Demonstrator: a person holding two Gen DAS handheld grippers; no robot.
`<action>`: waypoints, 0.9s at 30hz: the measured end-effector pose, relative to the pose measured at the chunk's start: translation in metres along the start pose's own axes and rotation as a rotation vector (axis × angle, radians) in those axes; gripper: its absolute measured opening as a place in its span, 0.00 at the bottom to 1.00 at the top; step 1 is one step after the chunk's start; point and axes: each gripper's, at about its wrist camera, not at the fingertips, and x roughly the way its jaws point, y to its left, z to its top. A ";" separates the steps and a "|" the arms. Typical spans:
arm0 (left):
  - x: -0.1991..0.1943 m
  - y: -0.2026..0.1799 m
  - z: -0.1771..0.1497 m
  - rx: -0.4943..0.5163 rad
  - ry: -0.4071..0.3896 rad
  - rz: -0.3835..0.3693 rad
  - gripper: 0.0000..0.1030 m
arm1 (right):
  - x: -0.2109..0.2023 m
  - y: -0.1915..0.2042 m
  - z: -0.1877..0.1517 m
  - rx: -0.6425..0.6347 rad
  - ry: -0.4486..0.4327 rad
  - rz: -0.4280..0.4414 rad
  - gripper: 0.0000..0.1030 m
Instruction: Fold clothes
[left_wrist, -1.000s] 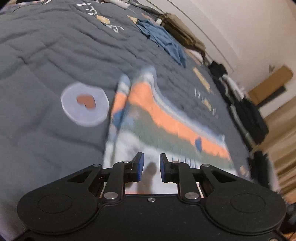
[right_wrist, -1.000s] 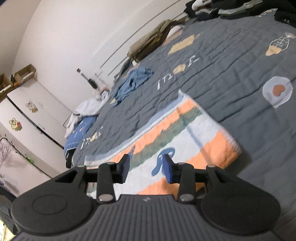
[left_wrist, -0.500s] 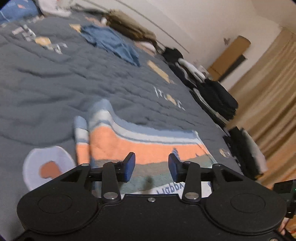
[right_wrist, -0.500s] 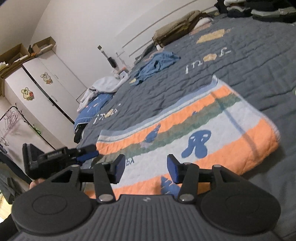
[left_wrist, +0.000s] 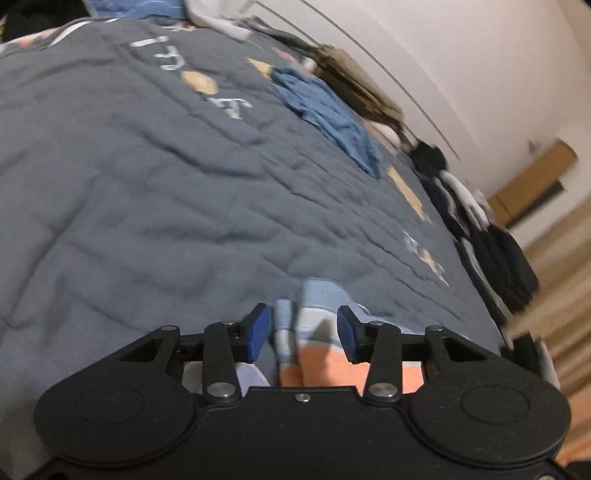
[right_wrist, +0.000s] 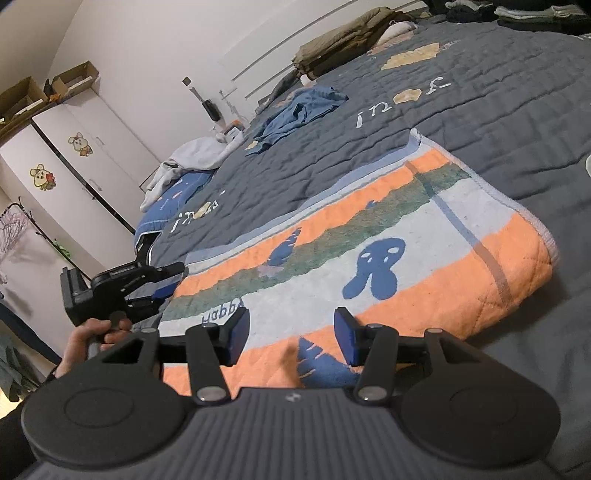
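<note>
A folded striped towel (right_wrist: 369, 240) in orange, white, green and blue, with a blue rabbit figure, lies flat on the grey quilt (right_wrist: 498, 122). My right gripper (right_wrist: 291, 328) hovers open over its near orange edge, and the pads touch nothing. In the left wrist view only a pale blue and orange corner of the towel (left_wrist: 321, 299) shows. It lies between and under the fingers of my left gripper (left_wrist: 303, 326), whose jaws are opening without pressing on it. The right wrist view shows the left gripper (right_wrist: 171, 278), held in a hand (right_wrist: 96, 332), at the towel's left end.
A crumpled blue garment (right_wrist: 295, 110) lies further up the bed, with a khaki folded pile (right_wrist: 343, 48) behind it. Dark folded clothes (left_wrist: 495, 251) line the bed's right edge. A white heap (right_wrist: 195, 155) sits at the far left corner, near white wardrobes (right_wrist: 74, 166).
My left gripper has opened wide and slid along the towel, which now shows only as a corner between its fingers. The right gripper opened a little wider, then held still.
</note>
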 end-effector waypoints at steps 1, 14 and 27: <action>-0.005 0.001 0.001 0.004 0.021 -0.031 0.50 | -0.001 0.000 0.000 0.004 -0.002 0.001 0.48; 0.003 0.010 -0.037 0.122 0.336 -0.187 0.55 | 0.002 0.010 -0.002 -0.020 0.028 0.033 0.49; 0.022 0.018 -0.025 0.033 0.107 -0.130 0.21 | 0.005 0.009 -0.007 -0.034 0.043 0.021 0.49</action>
